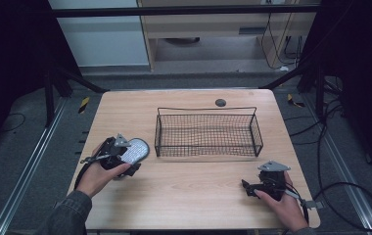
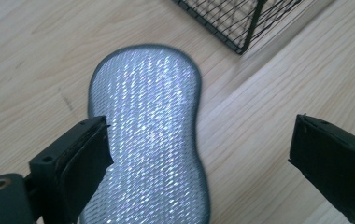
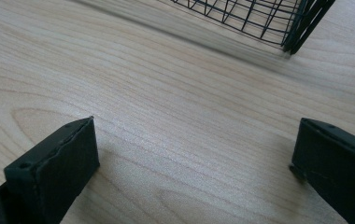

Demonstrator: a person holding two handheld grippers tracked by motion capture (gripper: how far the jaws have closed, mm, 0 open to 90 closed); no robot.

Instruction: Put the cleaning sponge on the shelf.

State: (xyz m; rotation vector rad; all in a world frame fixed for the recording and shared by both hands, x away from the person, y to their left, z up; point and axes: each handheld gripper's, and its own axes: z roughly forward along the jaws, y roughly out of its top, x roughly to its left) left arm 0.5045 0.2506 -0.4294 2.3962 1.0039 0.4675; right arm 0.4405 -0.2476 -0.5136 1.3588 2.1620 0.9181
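Observation:
A silver, glittery peanut-shaped sponge pad with a grey rim lies flat on the wooden table, left of the black wire basket. My left gripper hovers over the sponge with its jaws wide open, one on each side of the pad's near end, not closed on it. My right gripper rests near the table's front right, open, with bare wood between its jaws. The basket corner stands ahead of it.
The wire basket holds nothing and sits at the table's middle back. A small dark round grommet is set in the tabletop behind it. Cables trail on the floor at right.

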